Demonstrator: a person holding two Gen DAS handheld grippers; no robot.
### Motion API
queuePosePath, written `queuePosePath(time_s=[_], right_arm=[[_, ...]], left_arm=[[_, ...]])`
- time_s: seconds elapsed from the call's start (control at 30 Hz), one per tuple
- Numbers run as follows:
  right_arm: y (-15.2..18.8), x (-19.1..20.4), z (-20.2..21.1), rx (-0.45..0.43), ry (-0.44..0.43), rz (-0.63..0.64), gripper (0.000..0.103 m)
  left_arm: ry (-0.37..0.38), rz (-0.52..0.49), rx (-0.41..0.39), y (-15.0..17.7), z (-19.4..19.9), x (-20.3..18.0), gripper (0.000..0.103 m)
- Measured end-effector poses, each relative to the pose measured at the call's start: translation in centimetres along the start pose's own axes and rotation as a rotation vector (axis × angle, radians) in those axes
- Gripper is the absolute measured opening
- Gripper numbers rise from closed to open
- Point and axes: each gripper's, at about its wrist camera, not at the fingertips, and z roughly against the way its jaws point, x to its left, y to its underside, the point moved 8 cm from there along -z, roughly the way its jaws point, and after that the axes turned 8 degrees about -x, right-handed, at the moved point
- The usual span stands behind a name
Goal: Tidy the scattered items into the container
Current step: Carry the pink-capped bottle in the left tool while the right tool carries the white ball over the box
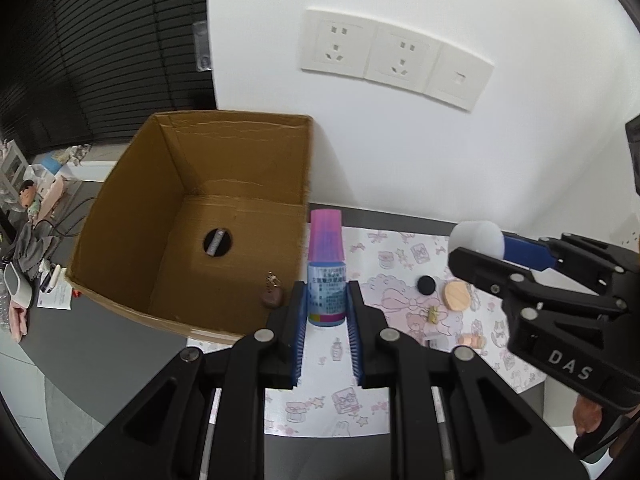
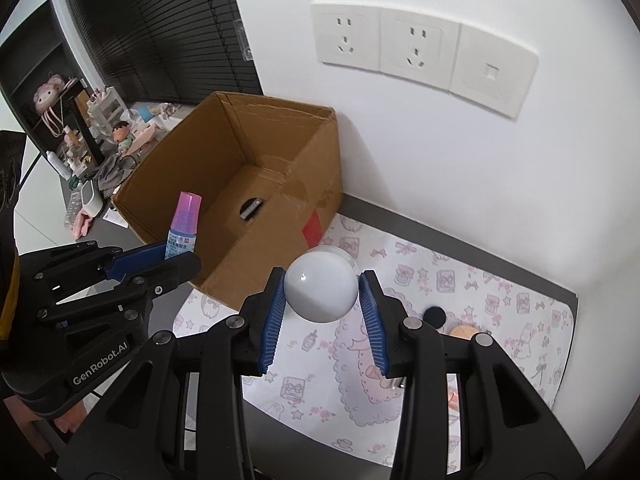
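- While both grippers sit raised above the mat, each is loaded: left gripper [image 1: 326, 300] is clamped on a small bottle [image 1: 326, 280] with a pink cap and blue label, held upright between the blue pads.
- Right gripper [image 2: 322, 292] is clamped on a white ball [image 2: 322, 286], pads touching both sides.
- Cardboard box [image 1: 120, 208] is open-topped, against the white wall, just left of the patterned mat [image 1: 332, 412].
- Bottle sits just beside the box's right wall, outside it, near the rim in the left wrist view.
- Ball hangs over the mat, near the box's front right corner in the right wrist view; not inside it.
- Inside the box: a brown keychain charm [image 1: 273, 295] on the floor near the right wall, plus a round hole [image 1: 217, 242] in the bottom with a cylindrical item showing through.
- Left on the mat: black disc [image 1: 426, 284], round wooden piece [image 1: 457, 295] just beside it, small gold clip [image 1: 433, 313], small peach item [image 1: 472, 340] near the right gripper body.
- Wall sockets [image 2: 384, 38] above the mat.
- Desk clutter [image 2: 112, 128] beyond the box, well apart from the work area.
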Motion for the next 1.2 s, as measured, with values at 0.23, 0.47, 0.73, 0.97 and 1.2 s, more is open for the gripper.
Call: queuePosePath(time_s=[0.23,0.47,0.73,0.97,1.2], right_arm=[[-1.5,2.1,-0.6,-0.006,-0.011,0.024,0.039],[-2.7,4.5,-1.1,-0.011,-0.023,0.054,0.039],[-4.4,7.0,-1.9,-0.022,-0.036,0.086,0.039],[-5.7,9.0,-3.0,-0.023,-0.043,0.102,0.039],[-6.5,10.4,-4.6,-0.012,-0.04,0.105,0.039]], left_arm=[[-0.029,0.025,-0.012,-0.5,0.7,2.6,0.019],[-0.05,0.037,-0.039,-1.1,1.4,5.5,0.019],[-0.075,0.067,-0.061,-1.6,2.1,8.9,0.019],[-0.079,0.09,-0.064,-1.9,1.7,11.0,0.019],[-0.07,0.101,-0.053,-2.0,0.7,12.6,0.019]])
